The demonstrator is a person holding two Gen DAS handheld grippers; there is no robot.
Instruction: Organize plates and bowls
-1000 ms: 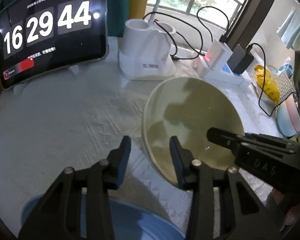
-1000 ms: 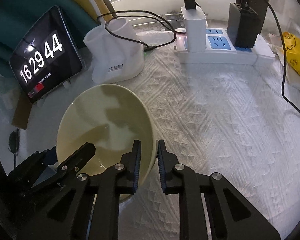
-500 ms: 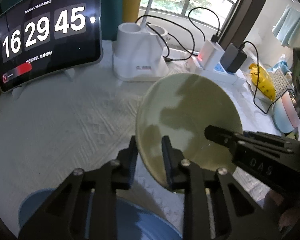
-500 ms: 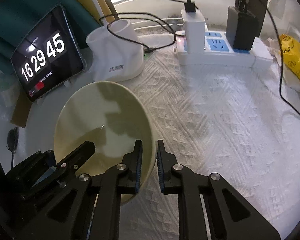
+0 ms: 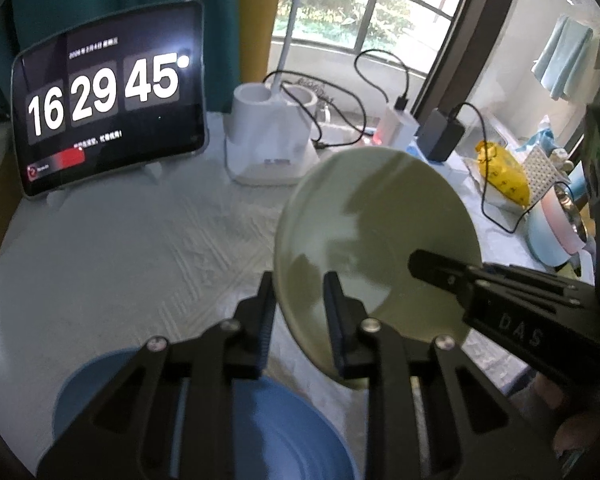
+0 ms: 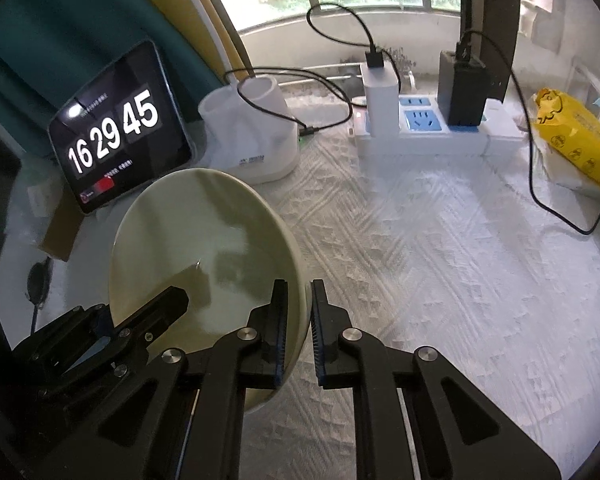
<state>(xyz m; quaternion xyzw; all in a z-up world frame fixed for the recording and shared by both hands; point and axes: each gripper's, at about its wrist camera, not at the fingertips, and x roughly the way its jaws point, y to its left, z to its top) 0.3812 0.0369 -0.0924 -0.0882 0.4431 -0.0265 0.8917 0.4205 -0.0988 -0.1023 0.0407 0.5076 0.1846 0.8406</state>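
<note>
Both jaws clamp opposite rims of the pale green bowl (image 5: 380,216).

left hand-held gripper (image 5: 298,300): clamped on rim, pitched down; right hand-held gripper (image 6: 300,312): clamped on rim, pitched down

one green bowl (image 5: 380,224), one blue bowl (image 5: 260,420), two tongs (image 5: 298,300)

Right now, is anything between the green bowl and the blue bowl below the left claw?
Nothing visible. Both claws grip the green bowl by its rim; only bare white cloth separates it from the blue bowl.
</note>
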